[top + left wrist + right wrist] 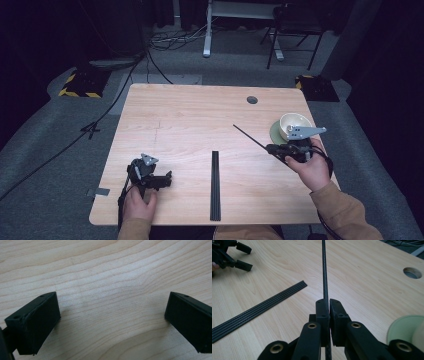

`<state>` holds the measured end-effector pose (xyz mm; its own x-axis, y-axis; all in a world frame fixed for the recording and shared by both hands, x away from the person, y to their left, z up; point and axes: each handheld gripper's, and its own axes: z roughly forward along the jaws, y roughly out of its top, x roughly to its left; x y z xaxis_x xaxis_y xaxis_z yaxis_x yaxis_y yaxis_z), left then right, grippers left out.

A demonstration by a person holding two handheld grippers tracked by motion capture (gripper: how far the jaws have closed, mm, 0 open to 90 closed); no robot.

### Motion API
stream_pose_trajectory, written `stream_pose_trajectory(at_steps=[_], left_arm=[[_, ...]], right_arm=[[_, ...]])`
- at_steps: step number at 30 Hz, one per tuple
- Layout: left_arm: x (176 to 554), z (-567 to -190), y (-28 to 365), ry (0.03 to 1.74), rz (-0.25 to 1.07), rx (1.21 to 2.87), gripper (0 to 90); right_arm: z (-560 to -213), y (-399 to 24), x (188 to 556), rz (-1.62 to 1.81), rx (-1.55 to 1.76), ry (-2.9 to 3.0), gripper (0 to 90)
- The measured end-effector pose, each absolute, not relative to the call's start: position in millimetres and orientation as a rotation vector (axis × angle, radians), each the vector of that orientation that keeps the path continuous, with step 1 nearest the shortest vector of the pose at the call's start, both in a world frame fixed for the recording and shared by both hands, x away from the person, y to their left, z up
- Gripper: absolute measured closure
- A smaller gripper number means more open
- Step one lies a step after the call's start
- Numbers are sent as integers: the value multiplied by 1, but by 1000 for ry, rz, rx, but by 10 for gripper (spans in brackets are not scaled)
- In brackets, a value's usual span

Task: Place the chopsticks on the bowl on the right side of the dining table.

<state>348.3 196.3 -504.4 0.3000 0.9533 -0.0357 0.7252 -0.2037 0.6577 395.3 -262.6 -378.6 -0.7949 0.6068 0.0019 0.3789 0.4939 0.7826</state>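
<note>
- On the pale wood bench (200, 115), set over grey carpet in a dark room, a bundle of black rods (215, 185) lies near the middle.
- My right tongs (329, 305) are clamped tight on one thin black rod (324, 272), lifted off the wood and pointing toward the far left.
- My left tongs (110, 320) gape wide with nothing between them, low over bare wood.
- A cream bowl (295, 125) sits on a green saucer (403, 327) at the right edge; can't tell what's inside.

Your pale wooden surface (200, 120) is evenly lit from above, while the room around it falls nearly black. Shadows are soft and short. In your gripper views, near black parts blur; wood grain stays sharp mid-frame.
</note>
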Motion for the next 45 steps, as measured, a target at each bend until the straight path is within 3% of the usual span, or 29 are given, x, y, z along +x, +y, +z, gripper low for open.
stream_pose_trajectory(at_steps=[18,45], left_arm=[[348,-504,196,1488,517,2000,2],[348,-504,196,1490,519,2002,2]], right_arm=[[-335,-301,435,1167,892,2388,863],[-356,-357,498,1068,976,2360,862]])
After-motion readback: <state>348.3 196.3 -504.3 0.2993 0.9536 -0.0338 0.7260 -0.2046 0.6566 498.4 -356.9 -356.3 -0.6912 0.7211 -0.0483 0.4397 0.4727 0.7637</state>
